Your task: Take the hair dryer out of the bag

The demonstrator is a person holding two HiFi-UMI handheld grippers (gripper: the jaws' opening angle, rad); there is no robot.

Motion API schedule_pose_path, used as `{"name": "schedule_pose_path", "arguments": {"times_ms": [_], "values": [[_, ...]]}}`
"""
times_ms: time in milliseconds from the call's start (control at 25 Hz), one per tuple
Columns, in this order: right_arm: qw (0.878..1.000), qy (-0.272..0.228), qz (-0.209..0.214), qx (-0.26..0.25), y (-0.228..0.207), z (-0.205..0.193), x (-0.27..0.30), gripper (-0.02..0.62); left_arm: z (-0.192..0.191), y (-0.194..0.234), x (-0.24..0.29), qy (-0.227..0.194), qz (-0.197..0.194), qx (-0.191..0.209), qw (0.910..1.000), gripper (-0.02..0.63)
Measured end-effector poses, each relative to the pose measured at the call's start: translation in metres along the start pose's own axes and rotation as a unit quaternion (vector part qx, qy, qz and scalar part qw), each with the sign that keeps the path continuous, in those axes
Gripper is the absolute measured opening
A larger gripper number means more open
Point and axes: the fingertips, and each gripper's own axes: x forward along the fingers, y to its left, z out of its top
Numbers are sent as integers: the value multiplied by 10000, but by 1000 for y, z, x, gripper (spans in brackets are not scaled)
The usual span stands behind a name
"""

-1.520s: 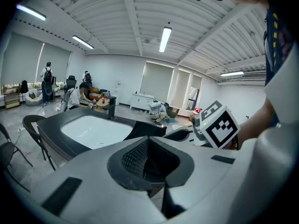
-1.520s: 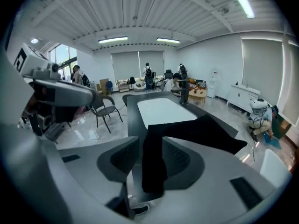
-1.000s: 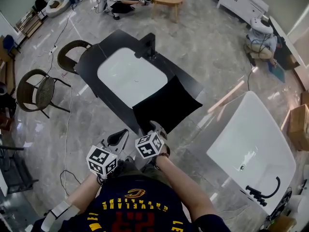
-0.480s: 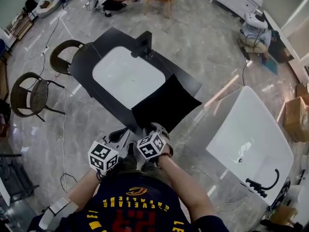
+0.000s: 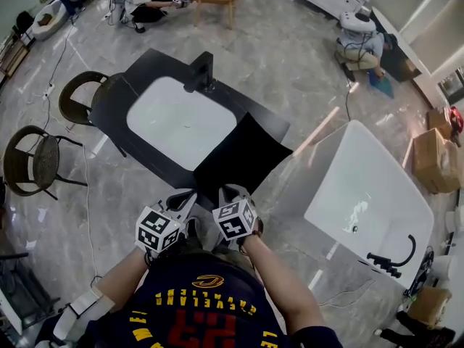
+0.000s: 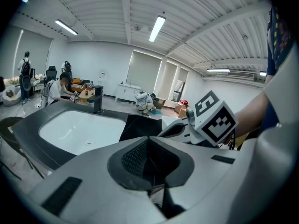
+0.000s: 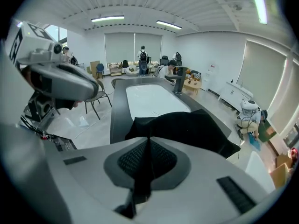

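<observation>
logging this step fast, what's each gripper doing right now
left gripper: fingers closed, nothing visibly held
right gripper: fingers just closed on the black bag edge

Black bag (image 5: 243, 158): soft cloth, lying mostly flat on the near-right end of the dark counter (image 5: 109, 107), just beside the white basin (image 5: 181, 122). Near edge is bunched up. Can't see what's inside.

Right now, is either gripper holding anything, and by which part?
The right gripper, whose fingers have just closed, appears to pinch the black bag by its near edge. The left gripper is shut on nothing.
</observation>
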Motion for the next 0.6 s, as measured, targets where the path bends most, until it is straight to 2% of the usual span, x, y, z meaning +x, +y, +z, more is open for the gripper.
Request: {"name": "schedule_pose_path", "arguments": {"times_ms": [240,360,600], "values": [[9989,-337,56,334,-7,24,-13,20,-12,6,18,215,-177,162,9995,6],[9983,-371,22,441,-12,32,-18,20,-19,10,28,302,-237,108,9992,39],[9983,-438,-51,389,-25,55,-29,20,-23,-7,53,537,-758,393,9949,40]]}}
